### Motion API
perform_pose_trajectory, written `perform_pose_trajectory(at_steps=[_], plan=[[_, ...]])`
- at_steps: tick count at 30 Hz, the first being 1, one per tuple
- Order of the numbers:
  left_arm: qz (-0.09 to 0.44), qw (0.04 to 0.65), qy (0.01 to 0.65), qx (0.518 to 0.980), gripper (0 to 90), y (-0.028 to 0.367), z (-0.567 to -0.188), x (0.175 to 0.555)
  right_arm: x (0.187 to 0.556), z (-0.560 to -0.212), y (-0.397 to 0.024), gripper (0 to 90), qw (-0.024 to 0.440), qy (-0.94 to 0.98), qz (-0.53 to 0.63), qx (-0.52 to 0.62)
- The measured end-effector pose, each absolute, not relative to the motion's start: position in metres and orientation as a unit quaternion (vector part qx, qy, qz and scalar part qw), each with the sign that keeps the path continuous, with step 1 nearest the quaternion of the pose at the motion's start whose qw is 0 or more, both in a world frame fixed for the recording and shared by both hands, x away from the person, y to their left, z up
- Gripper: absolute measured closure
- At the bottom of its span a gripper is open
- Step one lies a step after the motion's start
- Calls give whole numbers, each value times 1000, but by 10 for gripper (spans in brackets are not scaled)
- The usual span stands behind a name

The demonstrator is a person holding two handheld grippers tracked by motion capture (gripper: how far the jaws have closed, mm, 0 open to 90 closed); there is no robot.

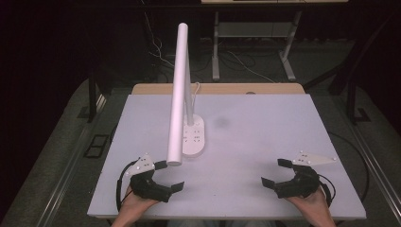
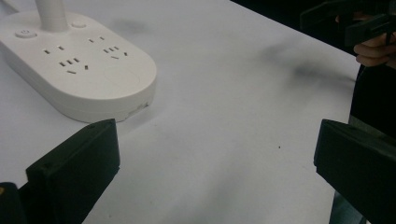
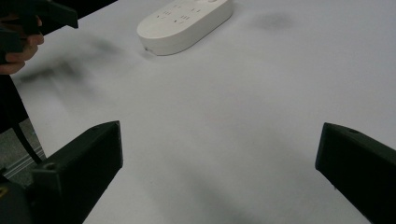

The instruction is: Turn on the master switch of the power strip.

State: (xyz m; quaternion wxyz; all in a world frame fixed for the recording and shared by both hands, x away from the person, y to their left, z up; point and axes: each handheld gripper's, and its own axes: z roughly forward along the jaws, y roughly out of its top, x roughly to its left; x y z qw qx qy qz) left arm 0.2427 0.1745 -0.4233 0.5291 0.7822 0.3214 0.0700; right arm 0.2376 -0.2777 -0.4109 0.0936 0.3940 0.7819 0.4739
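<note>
1. The jaws of the left gripper [image 1: 171,175] stand wide apart with nothing between them; the jaws of the right gripper [image 1: 273,172] are spread just as wide and hold nothing.
2. Judging by this, no work has begun: both grippers wait near the table's [image 1: 265,137] front edge, left and right, and the lamp [image 1: 178,97] is untouched.
3. The lamp stands left of the table's middle, nearer the left gripper.
4. It is white, with an oval base [image 2: 79,65] carrying sockets and buttons, and a long tube head reaching toward the front edge.
</note>
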Motion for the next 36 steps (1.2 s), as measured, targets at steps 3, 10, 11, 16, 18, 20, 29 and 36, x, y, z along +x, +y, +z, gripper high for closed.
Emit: perform_pose_trajectory(at_steps=[3,10,11,16,18,20,29,36], plan=[[69,528,320,784,0,175,-423,242,238,-411,-277,1,93,783,475,392],[68,529,320,783,0,175,-423,241,239,-414,-275,1,86,788,467,392],[67,529,320,783,0,175,-423,241,239,-414,-275,1,83,788,466,393],[60,532,321,781,0,176,-422,241,238,-414,-274,1,84,788,464,395],[58,533,321,780,0,176,-422,241,238,-414,-274,1,86,788,464,395],[57,533,321,781,0,176,-422,240,238,-414,-274,1,86,788,464,395],[52,531,314,785,0,174,-417,240,237,-414,-272,1,84,792,458,394],[46,529,307,790,0,175,-411,242,237,-415,-272,1,85,796,453,393]])
